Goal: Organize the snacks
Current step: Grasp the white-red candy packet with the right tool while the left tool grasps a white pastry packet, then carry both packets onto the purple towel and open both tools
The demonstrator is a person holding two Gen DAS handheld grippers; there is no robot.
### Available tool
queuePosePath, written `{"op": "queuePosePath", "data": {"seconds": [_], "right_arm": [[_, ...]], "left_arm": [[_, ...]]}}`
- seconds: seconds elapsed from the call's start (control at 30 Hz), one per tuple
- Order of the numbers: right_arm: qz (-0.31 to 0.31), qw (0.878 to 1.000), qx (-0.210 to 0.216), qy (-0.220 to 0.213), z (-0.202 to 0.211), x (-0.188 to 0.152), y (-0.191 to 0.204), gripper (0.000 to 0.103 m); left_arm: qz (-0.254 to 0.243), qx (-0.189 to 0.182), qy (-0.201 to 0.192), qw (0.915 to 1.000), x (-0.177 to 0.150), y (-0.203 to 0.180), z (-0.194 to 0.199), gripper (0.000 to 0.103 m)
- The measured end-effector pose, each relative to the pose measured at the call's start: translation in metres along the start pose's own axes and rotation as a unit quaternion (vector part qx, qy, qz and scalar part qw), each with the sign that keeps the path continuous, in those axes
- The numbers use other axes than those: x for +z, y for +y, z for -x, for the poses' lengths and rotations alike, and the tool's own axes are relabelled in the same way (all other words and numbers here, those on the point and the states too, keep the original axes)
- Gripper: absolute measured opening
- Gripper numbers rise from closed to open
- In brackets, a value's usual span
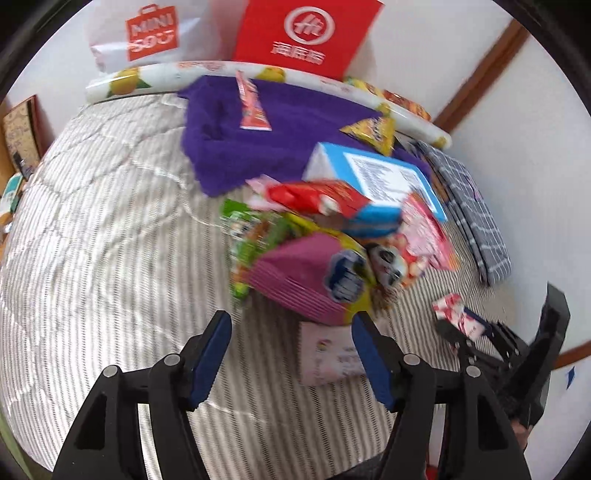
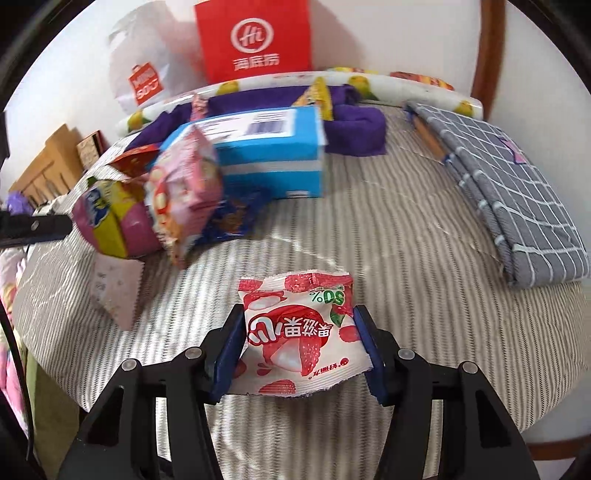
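A pile of snacks lies on the striped bed cover [image 1: 110, 240]: a blue box [image 1: 373, 177], a pink-and-yellow box [image 1: 306, 280], a green packet [image 1: 243, 229] and a red packet [image 1: 314, 195]. My left gripper [image 1: 291, 321] is open just in front of the pink-and-yellow box, with nothing between its fingers. My right gripper [image 2: 299, 317] is shut on a white and red lychee sweet packet [image 2: 299, 339], held above the cover to the right of the pile. In the left wrist view the same packet [image 1: 454, 310] shows at the right edge.
A small pale pink box [image 2: 114, 291] stands near the pile. A purple towel [image 1: 240, 136] and a fruit-print roll [image 1: 166, 74] lie at the back, below a red bag [image 1: 306, 33] and a white bag [image 1: 151, 33]. A grey checked cloth [image 2: 509, 192] lies at the right.
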State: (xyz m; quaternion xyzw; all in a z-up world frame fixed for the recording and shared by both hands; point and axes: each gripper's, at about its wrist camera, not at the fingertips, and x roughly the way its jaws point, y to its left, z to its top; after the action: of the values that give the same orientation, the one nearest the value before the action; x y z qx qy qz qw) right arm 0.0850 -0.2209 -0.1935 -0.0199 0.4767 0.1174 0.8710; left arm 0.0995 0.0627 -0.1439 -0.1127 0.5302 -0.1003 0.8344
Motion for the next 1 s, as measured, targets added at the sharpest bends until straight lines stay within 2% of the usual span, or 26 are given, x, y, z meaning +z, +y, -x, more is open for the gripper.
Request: {"op": "queuePosePath", "data": {"seconds": [0.07,0.23,0.37,0.57,0.67,0.73,0.8,0.87,1.0], "right_arm": [[-0.01,1.0,0.001,0.0,-0.003,-0.001,-0.005,0.057],[-0.028,1.0,0.006,0.001,-0.006,-0.003,-0.015,0.057],[-0.031,0.999,0.006,-0.002,-0.003,-0.006,-0.02,0.057],[-0.041,0.999,0.007,-0.006,-0.001,-0.01,-0.026,0.057],[-0.039,0.999,0.002,-0.006,0.001,-0.013,-0.026,0.057],[-0.036,0.999,-0.002,-0.006,0.002,-0.015,-0.025,0.057],[-0.035,0.999,-0.006,-0.006,0.002,-0.016,-0.024,0.057],[-0.033,0.999,-0.009,-0.005,0.003,-0.017,-0.022,0.057],[-0.037,0.999,-0.009,-0.007,0.006,-0.018,-0.022,0.057]], "left_arm": [[-0.009,0.005,0.004,0.9999,-0.005,-0.009,-0.006,0.071],[-0.015,0.008,0.038,0.9991,-0.016,-0.026,-0.033,0.071],[-0.016,0.021,0.049,0.9985,-0.019,-0.038,-0.046,0.074],[-0.049,0.076,0.029,0.9955,-0.025,-0.061,-0.056,0.085],[-0.062,0.106,0.019,0.9923,-0.028,-0.069,-0.06,0.085],[-0.072,0.124,0.018,0.9895,-0.03,-0.073,-0.063,0.082],[-0.077,0.136,0.016,0.9876,-0.03,-0.074,-0.061,0.074],[-0.07,0.13,0.012,0.989,-0.029,-0.069,-0.055,0.055],[-0.046,0.085,0.015,0.9951,-0.029,-0.054,-0.044,0.049]]}}
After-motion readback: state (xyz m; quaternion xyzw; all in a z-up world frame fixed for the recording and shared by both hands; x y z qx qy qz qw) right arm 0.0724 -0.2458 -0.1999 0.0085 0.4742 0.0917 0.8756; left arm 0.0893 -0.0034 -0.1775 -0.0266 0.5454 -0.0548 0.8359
